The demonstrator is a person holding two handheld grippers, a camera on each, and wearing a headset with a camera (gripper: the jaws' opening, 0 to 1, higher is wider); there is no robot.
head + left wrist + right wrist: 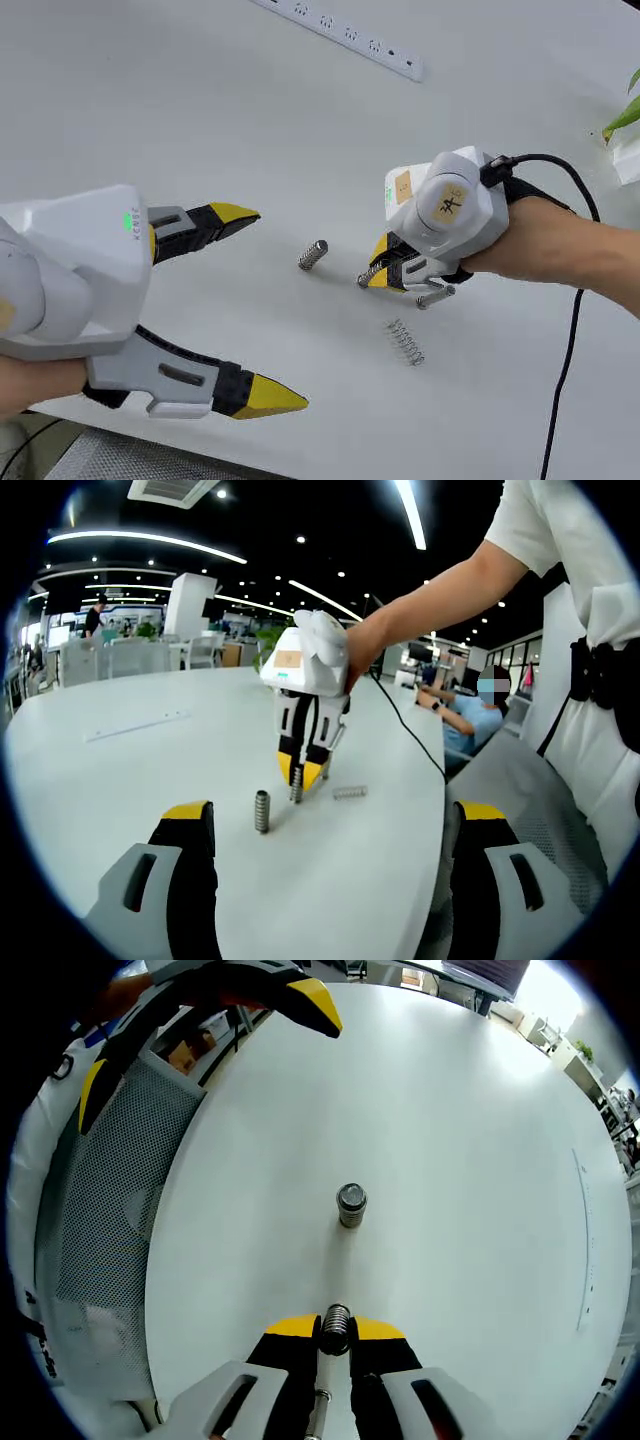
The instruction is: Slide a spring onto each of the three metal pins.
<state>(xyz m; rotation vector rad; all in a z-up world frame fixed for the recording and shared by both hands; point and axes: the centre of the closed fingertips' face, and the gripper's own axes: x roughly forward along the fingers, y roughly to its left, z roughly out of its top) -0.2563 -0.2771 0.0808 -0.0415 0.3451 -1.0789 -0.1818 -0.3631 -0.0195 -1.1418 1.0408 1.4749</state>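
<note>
I get bright, even overhead light off the matte white worktop (200,120); the upright grey metal pin wrapped in a spring (313,254) casts only a faint, soft shadow. The left gripper view shows white ceiling strip lights (410,510) glaring against a dark ceiling, lines bowing at its edges. In the right gripper view, the worktop's far edge burns out into white glare.

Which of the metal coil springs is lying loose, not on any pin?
The thin grey spring lying flat on the white table, bare. Two others sit on pins: an upright pin standing alone and a pin held in the right gripper.
</note>
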